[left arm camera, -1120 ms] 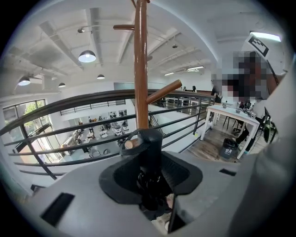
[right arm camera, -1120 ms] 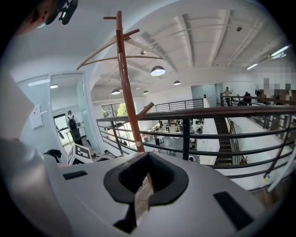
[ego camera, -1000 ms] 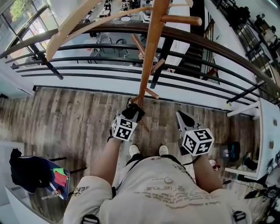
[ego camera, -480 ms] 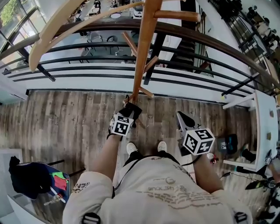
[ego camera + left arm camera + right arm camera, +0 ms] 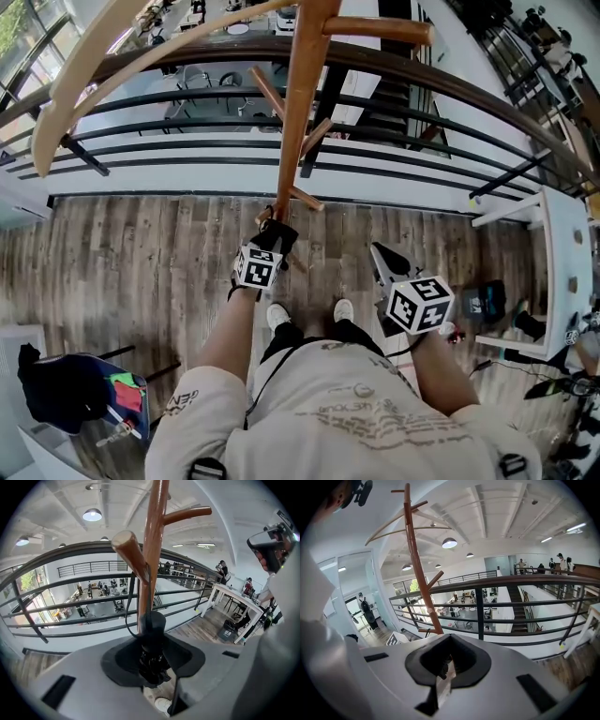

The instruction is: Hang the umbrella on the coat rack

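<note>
- Grips the umbrella (image 5: 151, 644) in the left gripper (image 5: 152, 667), jaws pressed against its two sides, the bundle pointing up out of the jaws toward the pole.
- Shows the umbrella folded: a short, dark, crumpled roll with a thin black strap (image 5: 126, 613) looping up from it to the underside of a low peg (image 5: 133, 557); cannot tell whether the loop sits over the peg or only beside it.
- Places the umbrella just beside the brown pole of the coat rack (image 5: 152, 536), low on it in the head view.
- Carries nothing in the right gripper (image 5: 440, 674), jaws drawn together to a thin slit, well to the right of the pole and clear of it.
- Leaves open floor (image 5: 141, 253) of grey-brown boards to the left and right of the two grippers, with the person's shoes (image 5: 277, 317) just below the left one.
- Meets a hard edge just past the pole: a railing (image 5: 520, 581) of dark bars under a brown handrail, with a drop to a lower hall behind it.
- Crowds the space overhead with more pegs (image 5: 375, 26) and a long pale curved arm (image 5: 70, 103) reaching out to the left.
- Closes the right side with a white table (image 5: 562, 272); sets a blue seat (image 5: 131, 398) with black cloth (image 5: 56, 389) at the lower left, well apart.
</note>
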